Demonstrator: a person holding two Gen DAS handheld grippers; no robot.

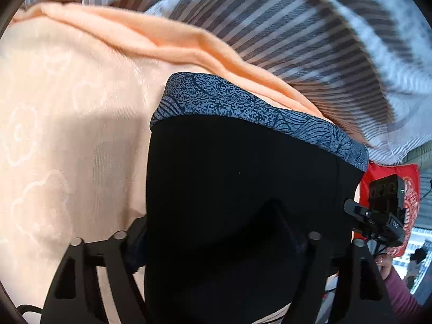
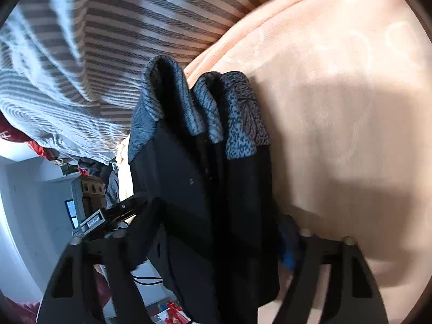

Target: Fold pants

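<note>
Between two grippers (image 1: 224, 243) (image 2: 213, 243), one pants (image 1: 243, 175).

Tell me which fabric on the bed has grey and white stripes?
The bunched blanket beyond the pants; the peach sheet beneath bears only a faint cloud print.

A: How is the left gripper (image 1: 224, 243) standing?
B: It points steeply down. Its two fingers (image 1: 132, 245) are partly closed, and they clamp the pants (image 1: 243, 175) between them.
A: And the right gripper (image 2: 216, 237)?
B: It tilts down less and grips the same pants. The left view shows its hand (image 1: 384, 266) and a pink sleeve (image 1: 402, 294).
</note>
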